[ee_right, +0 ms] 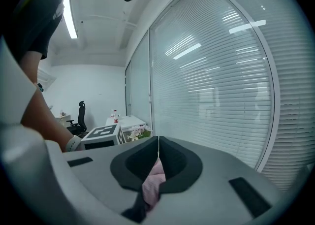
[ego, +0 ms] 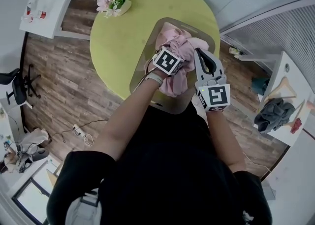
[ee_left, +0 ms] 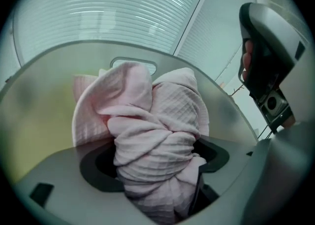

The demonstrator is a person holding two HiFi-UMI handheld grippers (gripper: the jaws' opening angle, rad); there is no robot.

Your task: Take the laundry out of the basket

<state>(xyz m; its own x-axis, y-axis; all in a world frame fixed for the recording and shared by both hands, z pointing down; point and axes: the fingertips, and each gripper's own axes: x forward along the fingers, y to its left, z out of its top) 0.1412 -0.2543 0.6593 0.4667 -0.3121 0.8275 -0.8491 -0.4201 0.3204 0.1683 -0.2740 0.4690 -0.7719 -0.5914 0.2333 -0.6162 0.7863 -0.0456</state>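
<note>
1. The pink laundry (ego: pixel 178 43), a quilted cloth, is bunching in twisted folds over the grey basket (ego: pixel 143 56).
2. The left gripper (ee_left: pixel 157 152) jaws are clamping its bulk, and the right gripper (ee_right: pixel 157 155) jaws are pinching one fold.
3. Bare yellow-green counter (ego: pixel 115 47) is lying open left of the basket, up to the flowers (ego: pixel 113 0).

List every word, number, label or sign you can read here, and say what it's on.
No readable text anywhere.
Cube on the left gripper and cube on the right gripper: black-and-white square patterns, no letters.
Bottle on the far white table: label too small to read.
Pink cloth: no print shows.
</note>
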